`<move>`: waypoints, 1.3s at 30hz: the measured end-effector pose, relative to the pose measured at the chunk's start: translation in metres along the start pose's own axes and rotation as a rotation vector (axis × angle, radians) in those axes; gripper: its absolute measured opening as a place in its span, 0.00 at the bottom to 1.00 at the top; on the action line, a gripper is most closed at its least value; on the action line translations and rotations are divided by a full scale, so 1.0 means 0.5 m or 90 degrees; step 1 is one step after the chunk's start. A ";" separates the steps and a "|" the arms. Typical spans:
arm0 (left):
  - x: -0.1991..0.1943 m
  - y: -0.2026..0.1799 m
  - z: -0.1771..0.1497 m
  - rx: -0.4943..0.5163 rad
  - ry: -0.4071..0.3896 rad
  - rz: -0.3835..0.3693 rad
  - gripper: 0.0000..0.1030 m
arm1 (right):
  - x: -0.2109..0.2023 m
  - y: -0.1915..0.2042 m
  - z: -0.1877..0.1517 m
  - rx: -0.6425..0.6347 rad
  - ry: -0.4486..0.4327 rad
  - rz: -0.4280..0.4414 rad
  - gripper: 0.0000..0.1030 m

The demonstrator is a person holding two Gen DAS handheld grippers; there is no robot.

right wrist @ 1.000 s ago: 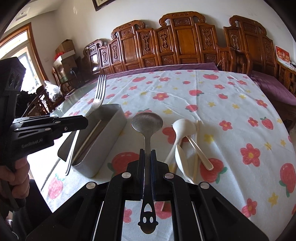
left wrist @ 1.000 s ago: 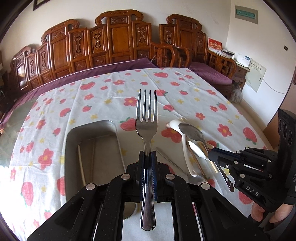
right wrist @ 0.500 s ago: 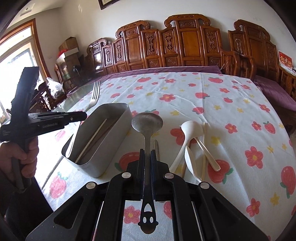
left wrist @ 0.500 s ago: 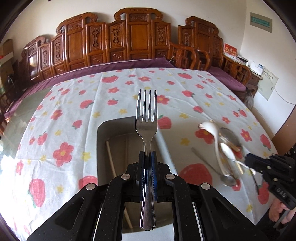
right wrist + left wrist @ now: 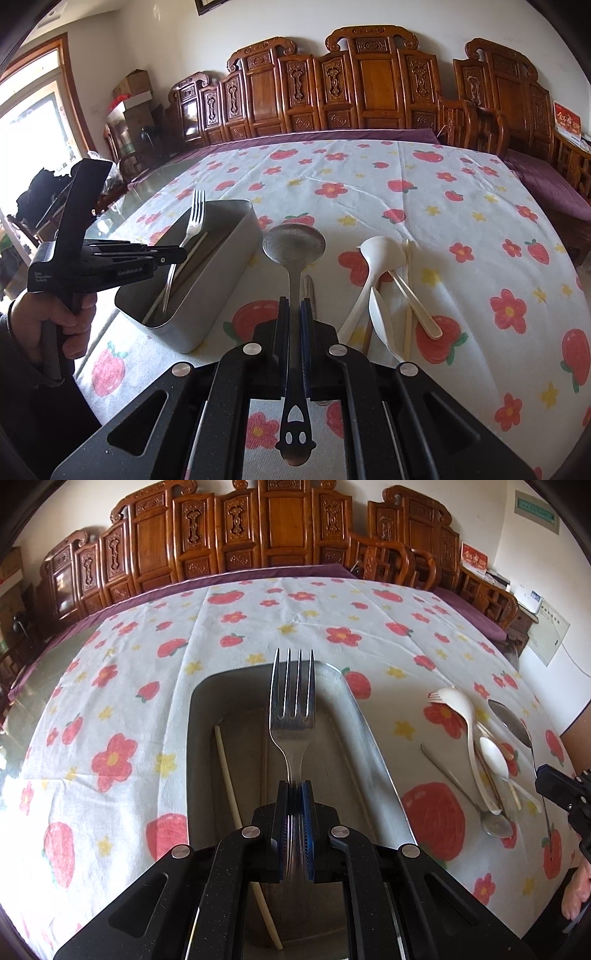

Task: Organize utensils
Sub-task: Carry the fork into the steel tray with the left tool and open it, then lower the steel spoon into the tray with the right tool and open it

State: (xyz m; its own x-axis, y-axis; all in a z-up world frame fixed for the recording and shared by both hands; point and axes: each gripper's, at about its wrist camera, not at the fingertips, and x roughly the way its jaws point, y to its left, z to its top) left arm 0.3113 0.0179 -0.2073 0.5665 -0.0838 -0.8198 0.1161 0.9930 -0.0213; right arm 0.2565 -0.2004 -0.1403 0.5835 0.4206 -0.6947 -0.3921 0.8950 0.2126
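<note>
Shiny metal fork (image 5: 293, 701), matt metal box (image 5: 207, 291), printed cloth tablecloth (image 5: 461, 221), carved glossy wooden chairs (image 5: 369, 88).

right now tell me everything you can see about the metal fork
The metal fork is shiny steel with four tines and a slim neck. The left gripper is shut on its handle, tines pointing away from the camera. It hangs above the open grey metal tin, its handle end dipping inside. Whether it touches the chopstick lying there cannot be told.
</note>
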 end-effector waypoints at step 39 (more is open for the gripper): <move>-0.174 0.101 0.001 -0.028 -0.136 -0.018 0.06 | 0.036 0.140 0.073 -0.071 0.012 -0.005 0.07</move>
State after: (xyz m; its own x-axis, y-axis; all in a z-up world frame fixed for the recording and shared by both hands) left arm 0.2685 0.0752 -0.1369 0.7238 -0.1230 -0.6790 0.1010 0.9923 -0.0721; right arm 0.2657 -0.1250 -0.1126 0.5740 0.4093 -0.7092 -0.4643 0.8761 0.1298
